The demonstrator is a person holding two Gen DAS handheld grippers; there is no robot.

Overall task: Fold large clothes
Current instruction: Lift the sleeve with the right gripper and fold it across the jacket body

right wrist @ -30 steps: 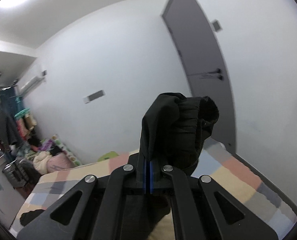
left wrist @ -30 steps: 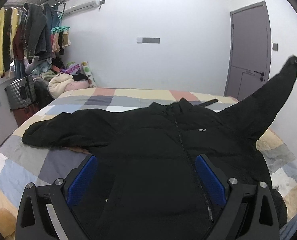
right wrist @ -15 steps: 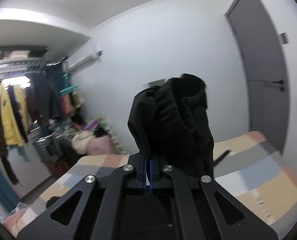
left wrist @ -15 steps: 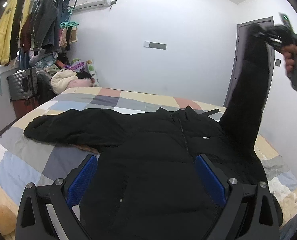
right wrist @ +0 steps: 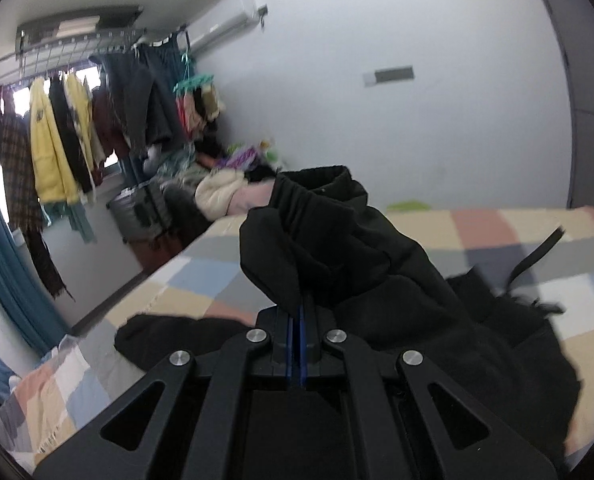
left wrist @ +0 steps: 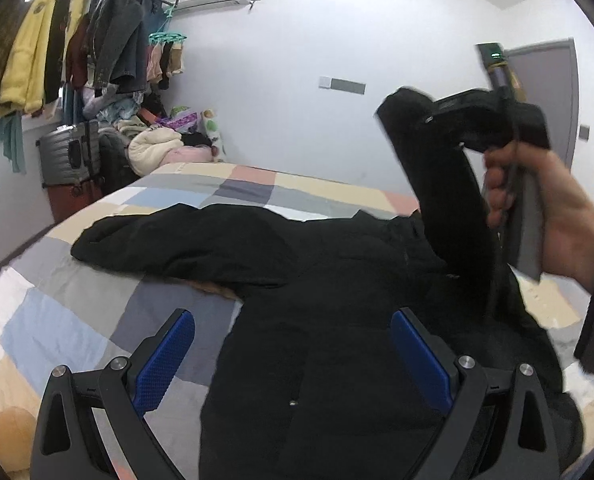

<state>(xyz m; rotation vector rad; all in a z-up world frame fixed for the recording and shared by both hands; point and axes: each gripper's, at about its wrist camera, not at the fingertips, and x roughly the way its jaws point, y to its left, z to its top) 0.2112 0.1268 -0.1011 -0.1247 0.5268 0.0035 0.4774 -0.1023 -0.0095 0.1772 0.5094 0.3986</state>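
Observation:
A large black puffer jacket [left wrist: 321, 312] lies front up on the checked bed cover [left wrist: 57, 320]. Its left sleeve [left wrist: 177, 244] lies stretched out to the left. My right gripper [right wrist: 299, 312] is shut on the cuff of the right sleeve [right wrist: 317, 224] and holds it up over the jacket's body; it also shows in the left wrist view [left wrist: 425, 120], held by a hand. My left gripper [left wrist: 293, 364] is open and empty, low over the jacket's hem.
A rack of hanging clothes [left wrist: 77, 40] stands at the far left, with a grey suitcase [left wrist: 69, 156] and a heap of clothes [left wrist: 157, 144] below it. A grey door [left wrist: 545, 100] is at the far right. A black strap [right wrist: 537, 256] lies on the bed.
The right gripper has swung the held sleeve from far right, up and leftward over the jacket's body, and lowered it. The left gripper has stayed open over the hem.

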